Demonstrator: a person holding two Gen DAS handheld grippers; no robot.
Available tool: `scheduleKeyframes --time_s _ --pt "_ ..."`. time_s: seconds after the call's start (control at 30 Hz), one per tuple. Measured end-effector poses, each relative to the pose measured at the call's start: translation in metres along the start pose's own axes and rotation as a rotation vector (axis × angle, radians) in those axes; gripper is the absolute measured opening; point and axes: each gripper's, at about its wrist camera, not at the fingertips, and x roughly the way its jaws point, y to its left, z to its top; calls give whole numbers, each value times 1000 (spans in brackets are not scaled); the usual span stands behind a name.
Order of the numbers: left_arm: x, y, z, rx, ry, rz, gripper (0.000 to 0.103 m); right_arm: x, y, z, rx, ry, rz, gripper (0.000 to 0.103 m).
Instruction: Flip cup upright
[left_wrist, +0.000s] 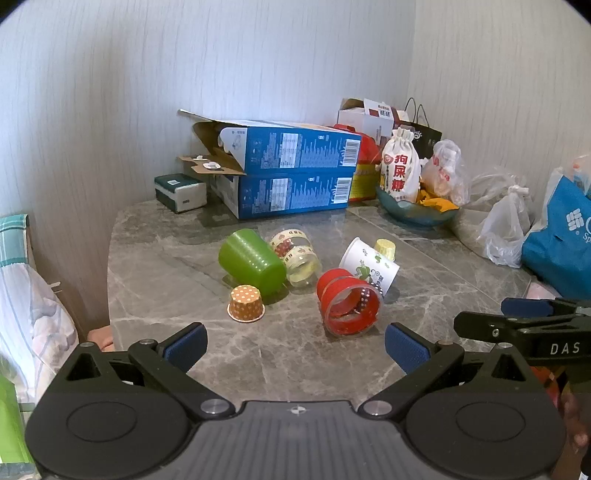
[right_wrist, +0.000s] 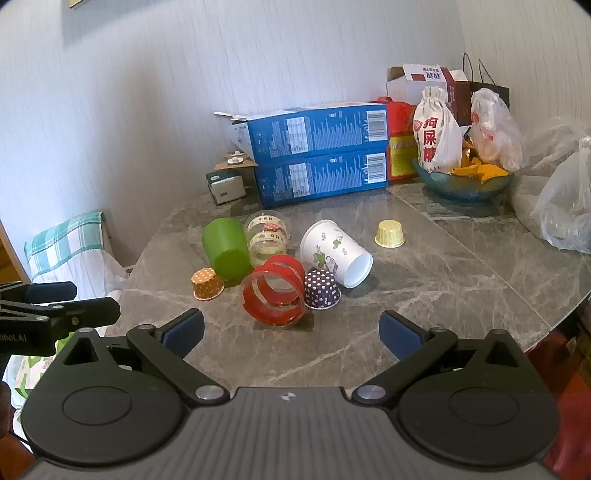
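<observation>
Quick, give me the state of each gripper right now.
Left gripper: open, holding nothing, above the grey marble table.
Right gripper: open, holding nothing, short of the clear red-banded plastic cup.

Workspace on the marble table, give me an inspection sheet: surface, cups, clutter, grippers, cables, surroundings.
Surface: grey marble table, dry, seam at the right.
Job's things: green cup, clear printed cup, red-banded clear cup and white paper cup lie on their sides; orange dotted liner, purple dotted liner and yellow liner sit mouth down.
Clutter: two stacked blue boxes, tissue pack, bowl with a white pouch, plastic bags.
Grippers: left gripper and right gripper open, hovering short of the cups, holding nothing.
Cables: nothing seen.
Surroundings: white panelled wall; checked cloth at the left.
</observation>
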Motion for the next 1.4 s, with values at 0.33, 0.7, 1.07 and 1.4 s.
scheduleKeyframes --time_s 0.33,0.7,1.07,1.4 --pt "2 3 3 -11 13 2 103 3 -2 -1 3 14 3 102" --pt "7 5 4 -19 25 -1 103 6 -1 -1 2 27 5 102" --pt "7 5 3 -21 29 1 103 9 -1 -2 4 32 6 102" --pt "13 6 0 -26 38 0 103 12 -2 -1 11 41 13 102"
